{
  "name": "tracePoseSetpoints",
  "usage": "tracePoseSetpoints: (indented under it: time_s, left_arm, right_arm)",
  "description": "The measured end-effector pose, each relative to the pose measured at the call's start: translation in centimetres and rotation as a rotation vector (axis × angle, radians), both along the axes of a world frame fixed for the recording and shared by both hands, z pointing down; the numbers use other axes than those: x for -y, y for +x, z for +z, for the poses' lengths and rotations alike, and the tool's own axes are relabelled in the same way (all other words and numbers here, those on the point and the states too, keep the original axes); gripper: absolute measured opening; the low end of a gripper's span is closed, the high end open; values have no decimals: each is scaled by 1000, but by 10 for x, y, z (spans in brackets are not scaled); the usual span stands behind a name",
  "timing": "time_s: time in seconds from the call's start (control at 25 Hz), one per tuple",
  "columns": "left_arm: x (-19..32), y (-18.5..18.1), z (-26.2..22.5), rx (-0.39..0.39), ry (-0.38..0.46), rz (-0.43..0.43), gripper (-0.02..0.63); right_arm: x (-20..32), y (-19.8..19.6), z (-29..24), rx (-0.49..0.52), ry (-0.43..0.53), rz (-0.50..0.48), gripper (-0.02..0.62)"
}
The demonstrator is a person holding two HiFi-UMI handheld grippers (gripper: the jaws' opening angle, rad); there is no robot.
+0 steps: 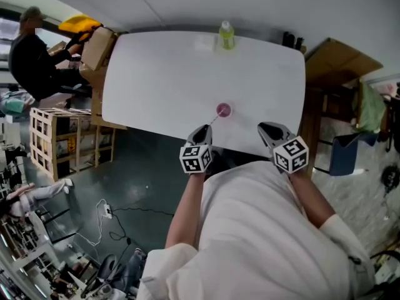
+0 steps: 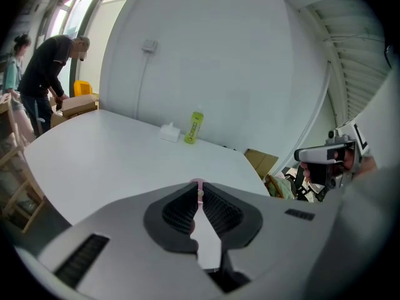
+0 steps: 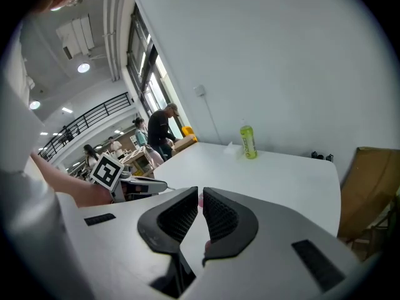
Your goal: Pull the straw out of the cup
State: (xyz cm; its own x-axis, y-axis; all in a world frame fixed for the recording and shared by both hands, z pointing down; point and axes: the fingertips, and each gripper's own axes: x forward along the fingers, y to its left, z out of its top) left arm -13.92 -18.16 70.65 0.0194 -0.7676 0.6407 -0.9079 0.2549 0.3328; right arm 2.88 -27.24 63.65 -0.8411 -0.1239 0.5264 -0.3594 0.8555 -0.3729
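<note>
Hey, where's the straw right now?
The left gripper pinches the straw between its jaws, clearest in the left gripper view. In the head view the straw slants from there into the pink cup, near the front edge of the white table.

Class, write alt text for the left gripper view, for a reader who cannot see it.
The left gripper is shut on a thin pink straw at its jaw tips. Beyond lies a white table with a green bottle near its far edge; at far left a person bends over a cardboard box.
</note>
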Motion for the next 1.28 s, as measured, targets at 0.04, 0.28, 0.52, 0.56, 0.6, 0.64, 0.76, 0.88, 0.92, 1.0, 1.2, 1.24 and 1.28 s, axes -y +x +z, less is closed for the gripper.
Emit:
tracePoseSetpoints:
  time_s: [0.04,0.28,0.52,0.56,0.6,0.64,0.76,0.88,0.92,1.0,1.2,1.24,1.28]
  left_arm:
    - [-2,-1,-2,0,5,-3,26]
    - [-16,-13,-24,16,41,12,25]
    - [-29,-26,-47,20,91,42,25]
    - [-30,-28,-50,18,97,47,25]
    - [-32,-29,-53,14,104,54,25]
    - [-34,-30,-57,11,111,64,25]
    - [-40,-32,-67,6,131,99,25]
    - [-51,-33,-76,1,151,130,25]
    - [-56,-34,-78,0,156,136,25]
    - [-68,-36,-84,-5,167,142,25]
    - [-96,-43,-100,-18,201,158,25]
    - [-102,-44,-103,-19,207,162,25]
    - [-109,-46,-106,-19,212,166,25]
  right_arm:
    - [-1,-2,0,3,2,-4,49]
    - [-14,-16,-9,12,38,-27,49]
    - [-27,-29,-26,25,92,17,49]
    - [-31,-29,-29,25,98,32,49]
    - [-34,-29,-31,26,101,47,49]
    - [-37,-29,-34,27,105,62,49]
    - [-48,-28,-41,26,115,102,49]
    - [-58,-24,-46,24,129,137,49]
    - [-63,-23,-47,24,131,147,49]
    - [-75,-21,-48,24,136,164,49]
    - [-107,-19,-52,12,148,207,49]
    - [-115,-19,-53,12,150,214,49]
    - [-122,-20,-54,12,152,221,49]
